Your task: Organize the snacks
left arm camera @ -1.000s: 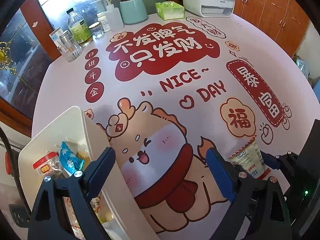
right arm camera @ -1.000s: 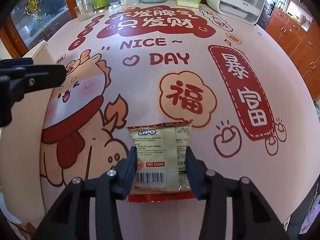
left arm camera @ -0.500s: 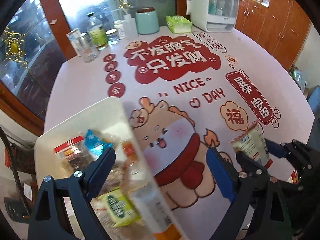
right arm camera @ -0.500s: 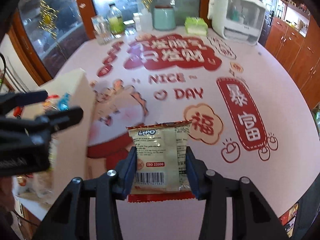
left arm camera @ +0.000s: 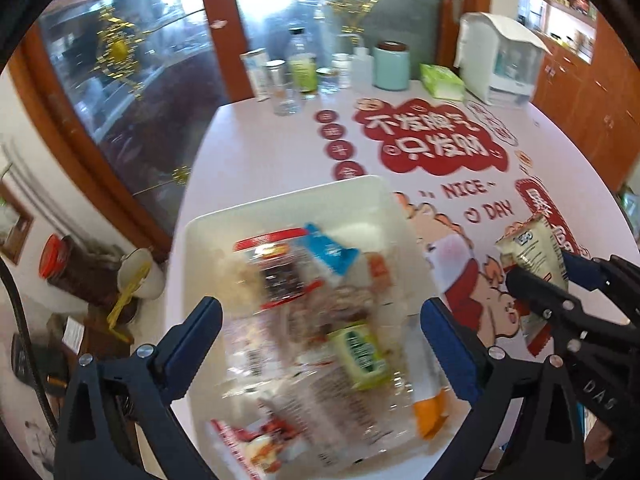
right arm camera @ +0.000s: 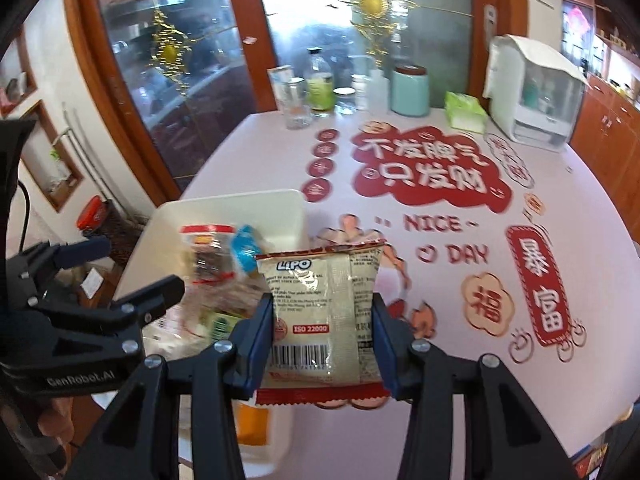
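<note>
Right gripper (right arm camera: 323, 334): clamped the Lipo packet (right arm camera: 320, 312), upright between its pads.
Left gripper (left arm camera: 320, 344): jaws just widened, empty, above the snack bin (left arm camera: 280, 204).
Bin: at the packet's nine o'clock.

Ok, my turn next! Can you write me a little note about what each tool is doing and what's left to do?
Right tool: shut on the LiPO snack packet, lifted off the table, beside the bin.
Left tool: open, holds nothing, above the white bin; its jaws have just been opening wider.
Bin: at the table's left edge, already holding several snacks, among them a red-lidded tub and a green packet.
Done: those snacks are binned.
Left: probably carry the LiPO packet over the bin and let go.
</note>
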